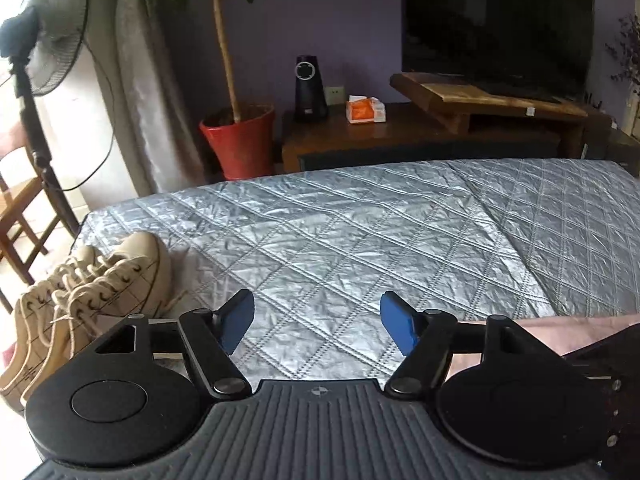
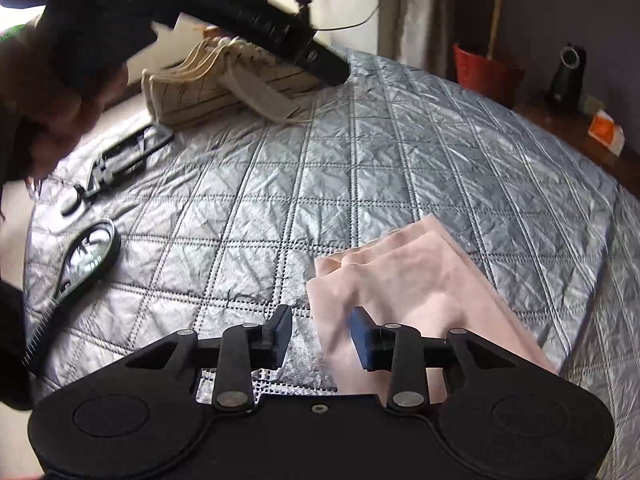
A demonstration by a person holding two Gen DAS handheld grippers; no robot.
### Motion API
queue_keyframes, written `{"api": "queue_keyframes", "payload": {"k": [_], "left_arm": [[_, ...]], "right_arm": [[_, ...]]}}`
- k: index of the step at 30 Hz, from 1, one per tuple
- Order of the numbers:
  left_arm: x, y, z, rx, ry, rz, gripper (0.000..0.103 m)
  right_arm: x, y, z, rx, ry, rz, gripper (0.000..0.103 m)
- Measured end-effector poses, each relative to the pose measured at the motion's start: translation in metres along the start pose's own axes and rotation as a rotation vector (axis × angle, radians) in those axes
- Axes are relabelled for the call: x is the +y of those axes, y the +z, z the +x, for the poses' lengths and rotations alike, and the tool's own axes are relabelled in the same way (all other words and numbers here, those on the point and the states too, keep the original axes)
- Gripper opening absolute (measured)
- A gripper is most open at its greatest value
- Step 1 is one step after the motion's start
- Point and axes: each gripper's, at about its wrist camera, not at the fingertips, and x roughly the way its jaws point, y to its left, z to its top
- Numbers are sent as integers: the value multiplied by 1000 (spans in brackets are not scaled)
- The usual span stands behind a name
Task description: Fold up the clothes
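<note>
Silver quilted bedspread (image 2: 400, 168) fills both views, stitched in a diamond grid, and on it lies the pink garment (image 2: 424, 288), folded into a long strip that runs from the middle of the cover toward the near right corner of the right wrist view. Right gripper (image 2: 322, 334) sits low over the garment's near left edge: its blue right pad rests against or just above the cloth, its black left pad stands off the cloth over bare quilt, and the jaws stand partly apart; whether any fabric is pinched I cannot tell, the cloth there is blurred. Over to the left wrist view, and the left gripper (image 1: 317, 322) has its jaws spread wide with nothing between the blue pads, only bare quilt beyond them; the pink cloth shows just as a sliver past its right finger at the frame's edge. Farther out, a pair of beige sneakers (image 2: 224, 80) sits at the bed's far left, with a magnifying glass (image 2: 90, 256) and a dark hinged tool (image 2: 116, 164) lying flat on the cover nearer the left side. Beyond the bed stand a red plant pot (image 1: 240, 140), a standing fan (image 1: 48, 40), a wooden cabinet (image 1: 400, 136) and a dark television (image 1: 496, 24).
</note>
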Motion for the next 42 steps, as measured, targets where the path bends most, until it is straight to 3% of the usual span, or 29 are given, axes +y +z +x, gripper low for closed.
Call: {"api": "queue_keyframes", "payload": {"k": [4,5,6,9,12,16,24,25,27,29,30,33,34,35,40,42], "left_arm": [[6,2,-2,-9,-4,-29,76],[6,2,-2,-12,-6,-29,76],[5,2,-3,-15,-9,-28,76],[2,3,-5,-23,-20,-17,77],[1,3,-7,-30,-21,-10,78],[4,4,-8,-35,-20,-34,78],[1,4,-8,-37,-25,-25,79],[0,4,-8,-37,-24,-26,79],[-1,4,-8,-34,-22,-22,79],[-2,4,-8,-33,-20,-16,81],[-2,3,-8,-33,-19,-12,82],[-2,3,-7,-28,-20,-9,82],[-3,3,-7,-23,-29,-10,82],[-4,2,-6,-18,-41,-9,82],[-16,-1,-4,8,-111,3,82],[-24,-2,-3,9,-124,20,82]], "right_arm": [[13,3,7,6,-50,-75,28],[15,2,8,5,-56,-83,4],[16,1,8,3,-57,-82,2],[14,0,6,-16,-63,-62,1],[-2,2,-3,-59,-54,38,1],[-40,7,-24,-177,37,290,1],[-62,17,-45,-370,70,430,1],[-61,16,-43,-380,64,429,1],[-56,14,-23,-316,49,409,2],[-50,10,6,-159,79,378,9],[-44,7,13,-120,68,353,10],[-44,-4,-12,-198,78,406,10],[-48,-9,-26,-235,65,439,15],[-53,-16,-42,-269,39,477,28],[-87,-94,-135,-396,-191,768,55],[-96,-141,-169,-418,-267,924,56]]}}
